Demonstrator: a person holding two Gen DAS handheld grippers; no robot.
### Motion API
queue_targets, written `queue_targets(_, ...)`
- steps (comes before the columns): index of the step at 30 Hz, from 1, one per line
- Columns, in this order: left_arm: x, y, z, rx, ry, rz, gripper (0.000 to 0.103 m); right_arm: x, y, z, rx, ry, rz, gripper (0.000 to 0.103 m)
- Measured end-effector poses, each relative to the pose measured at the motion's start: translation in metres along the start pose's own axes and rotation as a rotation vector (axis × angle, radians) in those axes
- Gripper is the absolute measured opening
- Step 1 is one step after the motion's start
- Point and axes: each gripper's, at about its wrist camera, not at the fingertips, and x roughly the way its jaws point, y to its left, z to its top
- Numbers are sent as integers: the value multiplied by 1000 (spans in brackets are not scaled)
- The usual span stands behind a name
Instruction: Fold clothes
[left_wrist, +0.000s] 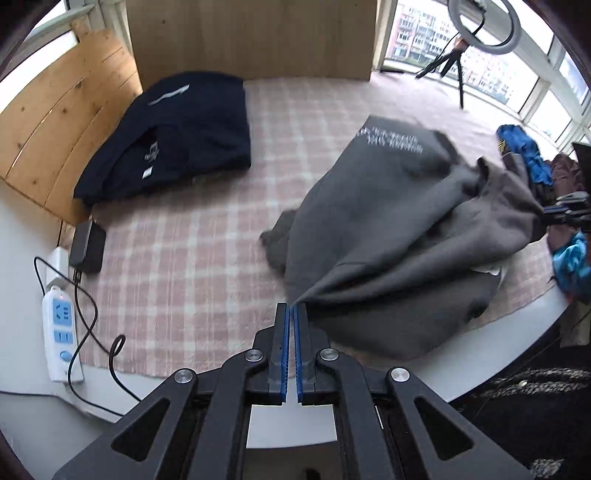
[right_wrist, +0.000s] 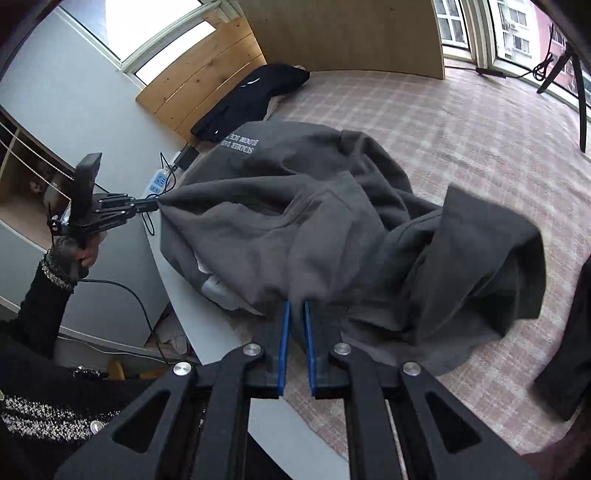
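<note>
Two garments showed the state of the job. Far off to the left of the left claw (left_wrist: 290, 308), a folded navy-black cotton top (left_wrist: 173, 136) lay flat on the pink-and-white checked cloth (left_wrist: 184, 258) covering the desk (left_wrist: 517, 332), finished as far as I could judge. Nearer that claw's left side sat a white power strip with blue sockets (left_wrist: 59, 325) and a black adapter block (left_wrist: 88, 245). The left claw was pressed together, pinching a corner of the crumpled charcoal-grey sweatshirt with white lettering (left_wrist: 399, 236), which spread ahead and to its right across the checked cloth. In the right wrist view the same sweatshirt hung in loose, bunched folds directly ahead of the right claw (right_wrist: 297, 308), whose blue pads stood only slightly apart with grey cloth gathered at their tips; whether they gripped it firmly I could not tell. Beyond the sweatshirt, to the far right of the left claw, a heap of blue and brown clothes (left_wrist: 532, 162) waited unfolded. So one piece looked done, one was only being stretched out, and more remained.
</note>
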Motion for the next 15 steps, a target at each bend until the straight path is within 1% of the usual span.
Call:
queue_targets(1, 1, 0, -3, -4, 4, 22, 2, -9, -4, 2, -3, -27, -28, 15)
queue_targets(2, -4, 0, -7, -19, -11, 10, 2, -17, -9, 5, -5, -48, -57, 26)
queue_targets(3, -11, -1, -6, -38, -38, -20, 4, -21, -12, 9, -9, -60, -77, 39)
queue_targets(4, -20, -4, -4, -46, -69, -51, 7, -23, -15, 14, -19, -69, -85, 42)
queue_targets(6, -35, -19, 3, -17, -127, -103, 15, -16, -16, 23, -58, -61, -90, 43)
queue_targets(7, -39, -31, 8, 15, -144, -112, 22, -9, -14, 26, -81, -46, -91, 43)
queue_targets(8, -39, -43, 12, 51, -150, -118, 25, 0, -12, 28, -104, -27, -93, 43)
queue_targets(10, -35, -69, 21, 128, -141, -135, 25, 19, -7, 29, -150, 18, -86, 43)
queue_targets(11, -31, -81, 25, 164, -136, -132, 26, 29, -5, 28, -171, 40, -93, 43)
queue_targets(12, -24, -90, 28, 194, -129, -108, 26, 39, -4, 26, -188, 62, -106, 43)
queue_targets(14, -10, -107, 35, 250, -117, -58, 31, 55, -5, 24, -196, 77, -128, 43)
queue_targets(15, -2, -111, 39, 268, -110, -40, 32, 59, -7, 22, -189, 78, -127, 40)
